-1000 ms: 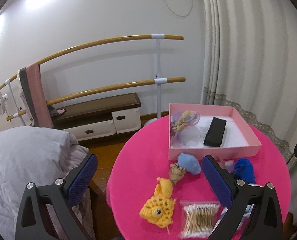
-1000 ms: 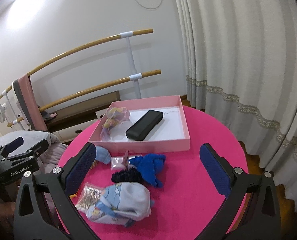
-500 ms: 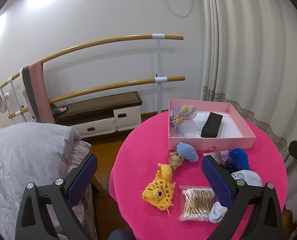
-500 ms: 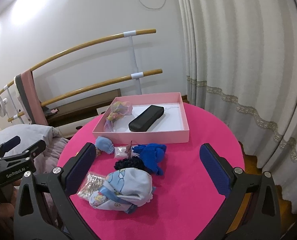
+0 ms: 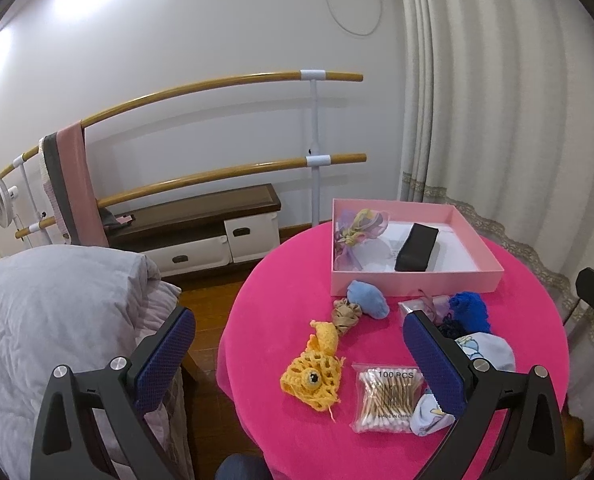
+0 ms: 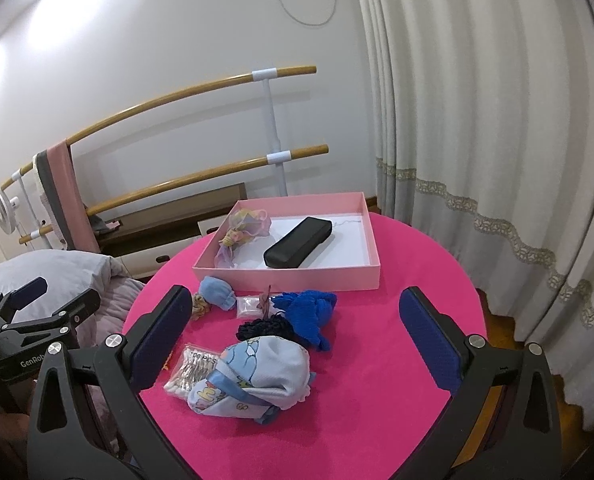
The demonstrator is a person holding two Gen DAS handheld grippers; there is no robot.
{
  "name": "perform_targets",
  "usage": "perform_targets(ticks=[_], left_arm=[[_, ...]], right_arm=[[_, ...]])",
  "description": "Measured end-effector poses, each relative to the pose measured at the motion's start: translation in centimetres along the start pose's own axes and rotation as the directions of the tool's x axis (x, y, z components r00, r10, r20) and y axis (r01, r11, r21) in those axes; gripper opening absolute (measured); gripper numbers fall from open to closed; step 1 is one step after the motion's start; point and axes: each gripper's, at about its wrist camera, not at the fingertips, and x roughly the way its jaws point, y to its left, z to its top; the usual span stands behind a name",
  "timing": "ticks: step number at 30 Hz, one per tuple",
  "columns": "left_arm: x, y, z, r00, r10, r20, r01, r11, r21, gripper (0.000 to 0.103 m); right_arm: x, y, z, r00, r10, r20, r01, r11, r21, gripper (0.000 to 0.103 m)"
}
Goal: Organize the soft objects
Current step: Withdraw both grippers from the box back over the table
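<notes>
My left gripper point(image 5: 297, 356) is a matte black plastic frame with triangular cut-outs, two round silver screw heads on each arm, and flat rectangular finger pads point(image 5: 433, 364) covered in dark blue textured rubber. My right gripper point(image 6: 297, 340) is built the same (black struts, silver screws, blue knurled pads point(image 6: 431, 344)). Seen from the right wrist, the left unit's black body carries white lettering reading "GenRob", cut off at the edge.

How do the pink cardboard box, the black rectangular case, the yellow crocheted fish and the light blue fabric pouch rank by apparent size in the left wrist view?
1. Pink cardboard box, clearly largest.
2. Yellow crocheted fish and black rectangular case: look similar; the fish lies nearer the camera, so I will not rank them.
3. Light blue fabric pouch, smallest.
</notes>
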Motion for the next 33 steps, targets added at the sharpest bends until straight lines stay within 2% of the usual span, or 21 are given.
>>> perform_targets(ticks=[7, 17, 33], left_arm=[[-0.1, 0.0, -0.2, 1.0, 0.008, -0.003, -0.008, 1.0, -0.011, 0.103], [2.5, 1.1, -1.4, 0.997, 0.011, -0.073, -0.013, 1.0, -0.02, 0.103], [9.5, 0.7, -3.4, 0.983, 0.002, -0.185, -0.002, 1.0, -0.001, 0.103]], right_arm=[[-0.1, 0.1, -0.1, 1.0, 0.0, -0.003, 0.0, 1.0, -0.004, 0.103], [1.1, -1.0, -0.6, 0.999, -0.016, -0.031, 0.016, 1.0, 0.01, 0.103], [4.6, -2.1, -1.9, 0.994, -0.025, -0.106, 0.027, 0.999, 0.018, 0.103]])
